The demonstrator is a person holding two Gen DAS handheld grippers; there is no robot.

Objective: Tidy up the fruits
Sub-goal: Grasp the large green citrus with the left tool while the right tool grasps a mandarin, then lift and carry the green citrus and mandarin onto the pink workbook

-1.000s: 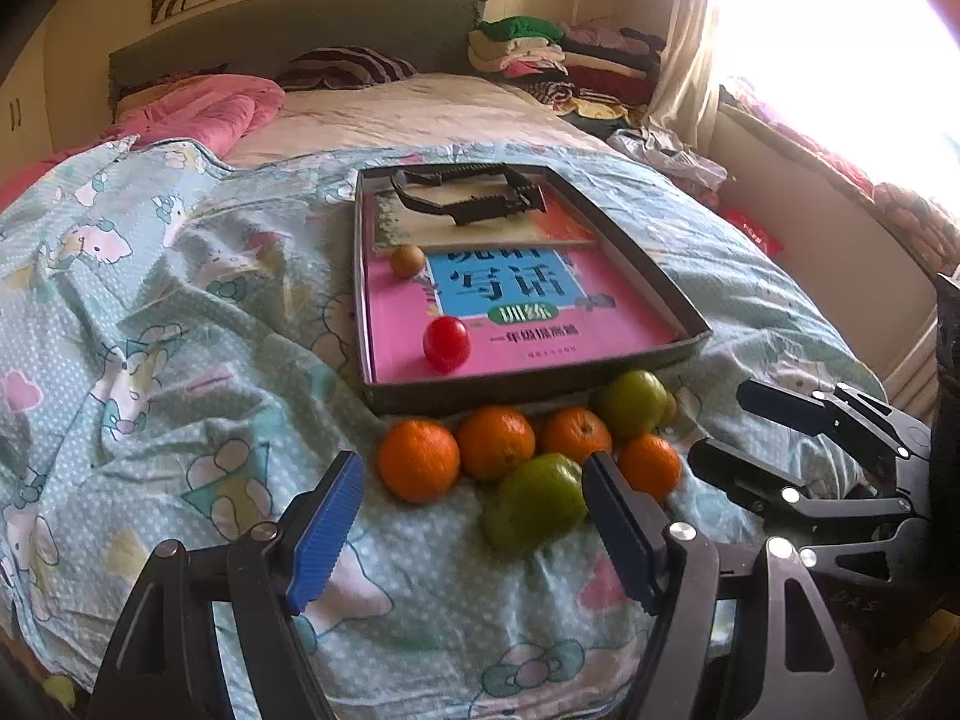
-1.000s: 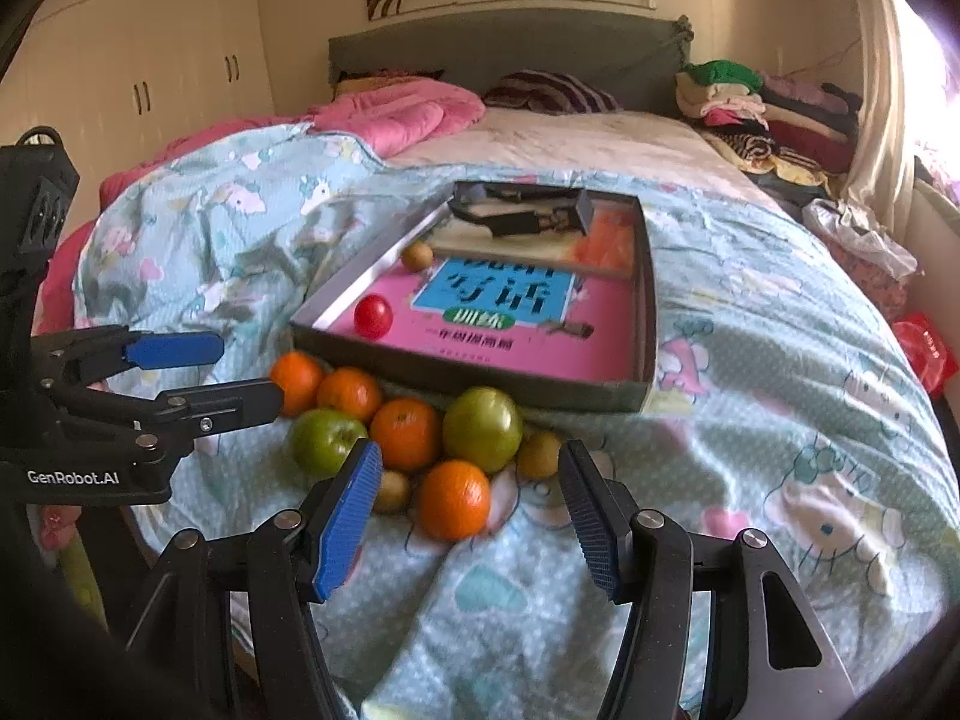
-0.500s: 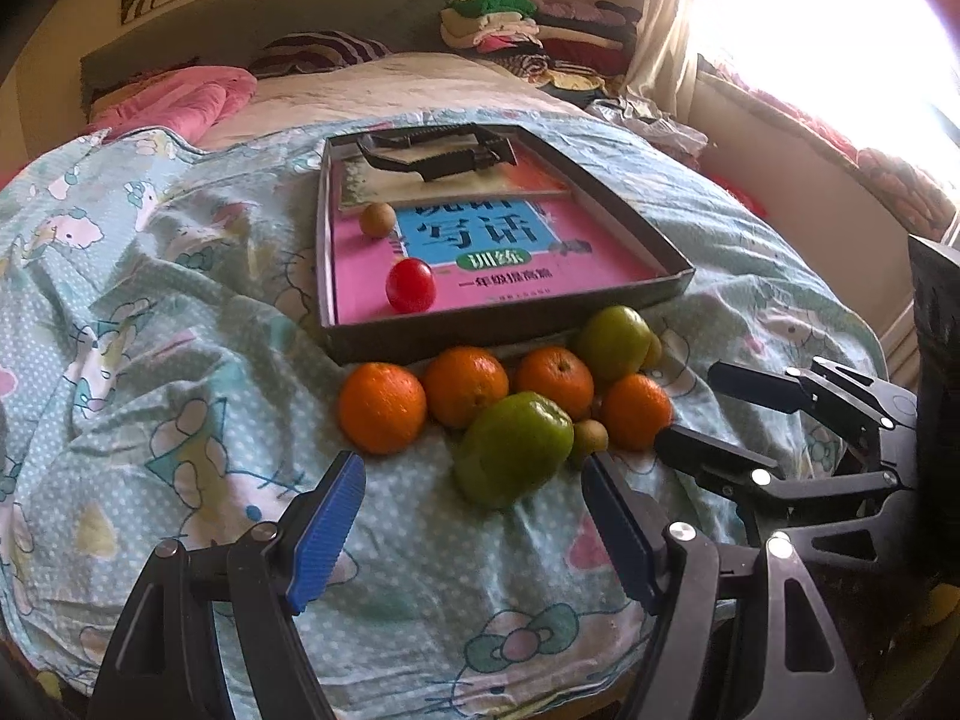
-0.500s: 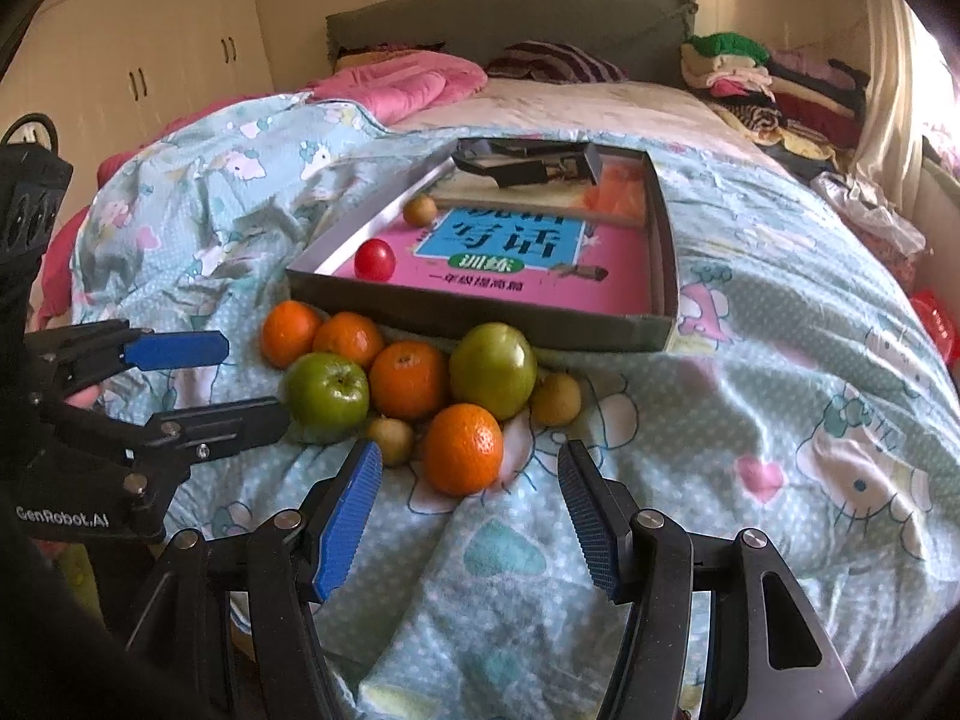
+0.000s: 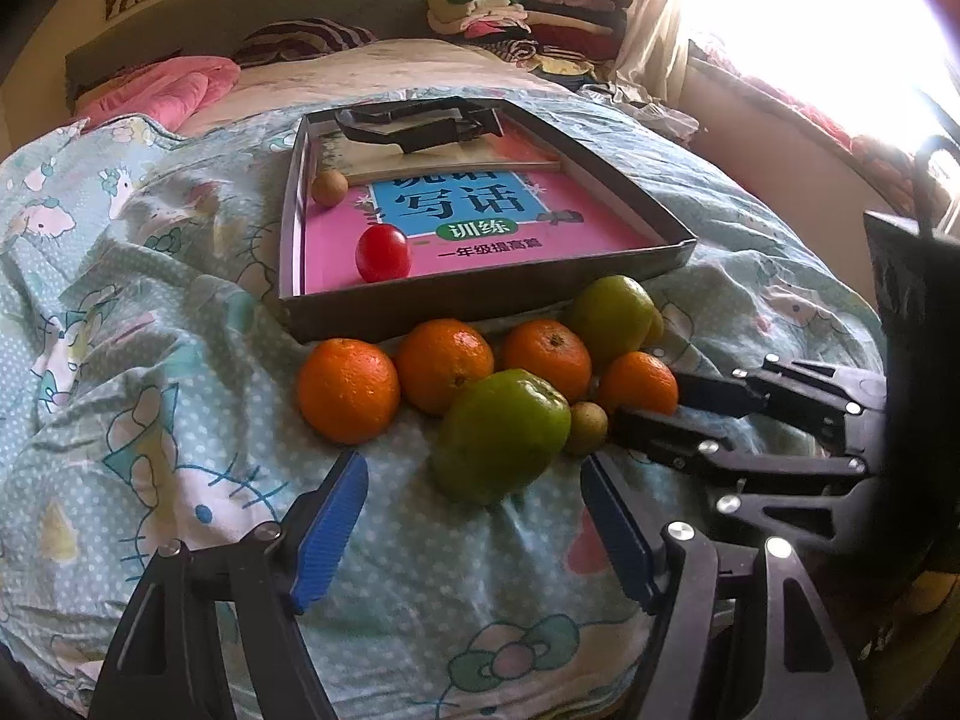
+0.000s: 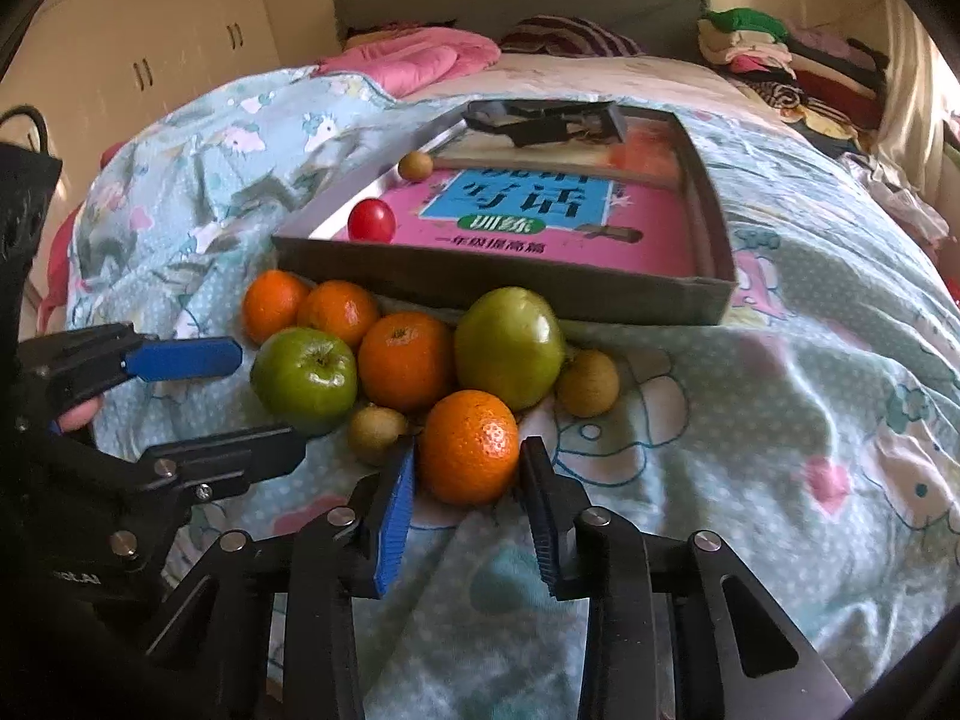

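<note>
A cluster of fruit lies on the bedspread in front of a grey box lid. My left gripper is open just short of a green apple. My right gripper has its jaws narrowed around the nearest orange, pads at its sides; contact is unclear. Other oranges and a second green apple sit behind. A red tomato and a small brown fruit lie inside the lid.
The lid holds a pink book and a black gripper part. Small brown fruits lie among the cluster. Folded clothes are stacked at the bed's far right; a pink quilt lies at the head.
Both grippers moved forward toward the fruit. The right jaws narrowed around the nearest orange. The left gripper stayed open.
</note>
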